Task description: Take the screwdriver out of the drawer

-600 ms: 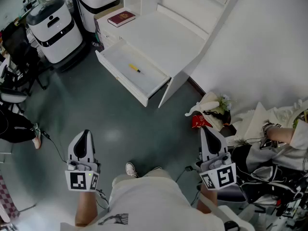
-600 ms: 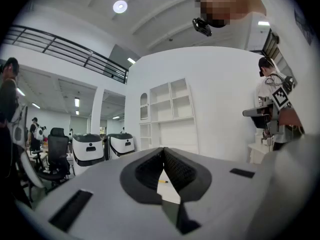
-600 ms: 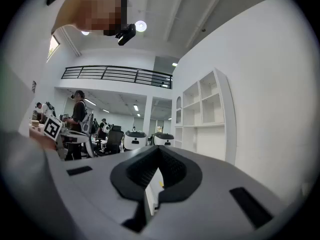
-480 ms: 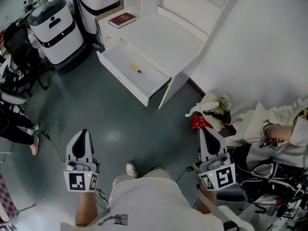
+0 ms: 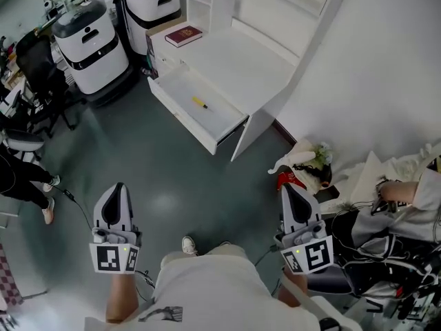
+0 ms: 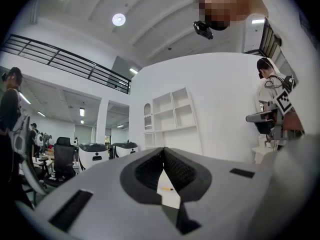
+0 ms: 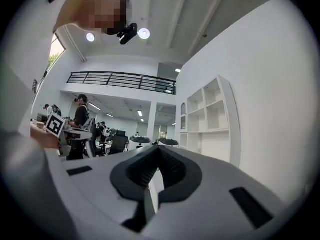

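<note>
- The yellow-handled screwdriver (image 5: 200,103) lies on the floor of the open drawer (image 5: 180,119), which stands pulled out from a white desk (image 5: 234,57).
- The person stands well apart from the desk, with a stretch of grey floor (image 5: 145,164) between, and holds both tools low and roughly level at the body.
- The left gripper (image 5: 118,189) has its jaws pressed together with nothing between them. Its own view shows the screwdriver far beyond the tips.
- The right gripper (image 5: 289,189) is likewise closed and empty.
- With the drawer already open, the task appears barely begun: the approach, the opening of a gripper, the grasp and the lift out all seem left to do.
</note>
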`<state>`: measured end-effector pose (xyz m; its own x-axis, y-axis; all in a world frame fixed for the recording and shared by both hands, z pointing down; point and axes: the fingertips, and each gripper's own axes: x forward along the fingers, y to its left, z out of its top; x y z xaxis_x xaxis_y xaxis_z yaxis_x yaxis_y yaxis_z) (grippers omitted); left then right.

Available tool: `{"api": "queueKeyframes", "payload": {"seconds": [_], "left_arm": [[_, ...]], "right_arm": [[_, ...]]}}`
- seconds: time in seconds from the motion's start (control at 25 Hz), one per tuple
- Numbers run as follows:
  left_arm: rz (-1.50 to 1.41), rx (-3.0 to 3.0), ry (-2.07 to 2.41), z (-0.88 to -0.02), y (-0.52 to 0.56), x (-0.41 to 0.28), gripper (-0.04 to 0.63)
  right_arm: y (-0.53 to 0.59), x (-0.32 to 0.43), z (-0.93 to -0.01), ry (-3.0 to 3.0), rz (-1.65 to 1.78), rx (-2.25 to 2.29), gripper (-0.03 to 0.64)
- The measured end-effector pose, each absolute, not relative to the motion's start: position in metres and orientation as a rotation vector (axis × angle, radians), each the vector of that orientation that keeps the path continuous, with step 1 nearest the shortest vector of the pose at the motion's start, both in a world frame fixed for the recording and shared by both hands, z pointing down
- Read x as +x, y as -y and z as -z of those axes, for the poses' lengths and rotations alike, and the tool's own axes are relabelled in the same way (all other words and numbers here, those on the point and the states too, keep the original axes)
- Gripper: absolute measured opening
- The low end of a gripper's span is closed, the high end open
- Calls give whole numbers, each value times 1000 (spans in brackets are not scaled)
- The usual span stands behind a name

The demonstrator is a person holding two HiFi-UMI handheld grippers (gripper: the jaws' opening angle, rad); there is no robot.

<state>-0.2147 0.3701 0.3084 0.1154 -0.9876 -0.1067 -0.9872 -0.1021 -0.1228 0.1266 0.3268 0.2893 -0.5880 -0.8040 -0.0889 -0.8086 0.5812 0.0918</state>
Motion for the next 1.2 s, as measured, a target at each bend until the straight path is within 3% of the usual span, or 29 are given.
{"api": "queueKeyframes", "payload": {"seconds": [0.32, 0.4, 0.56, 0.6, 0.76, 1.2], "left_arm": [[6, -2170, -1991, -298, -348, -195, 44], [56, -2163, -1958, -301, -342, -181, 199], [69, -2158, -1979, -308, -334, -169, 422], [72, -2162, -1989, -310, -332, -167, 447], [86, -2183, -2002, -319, -325, -156, 486], [131, -2251, -1960, -340, -263, -154, 494]], "right_arm": [[-339, 175, -304, -2758, -162, -1390, 8], [-340, 185, -310, -2753, -161, -1398, 8], [-337, 194, -317, -2747, -148, -1390, 8], [-336, 196, -319, -2753, -141, -1384, 8], [-328, 204, -324, -2775, -132, -1363, 8], [-268, 178, -331, -2825, -118, -1320, 8]]}}
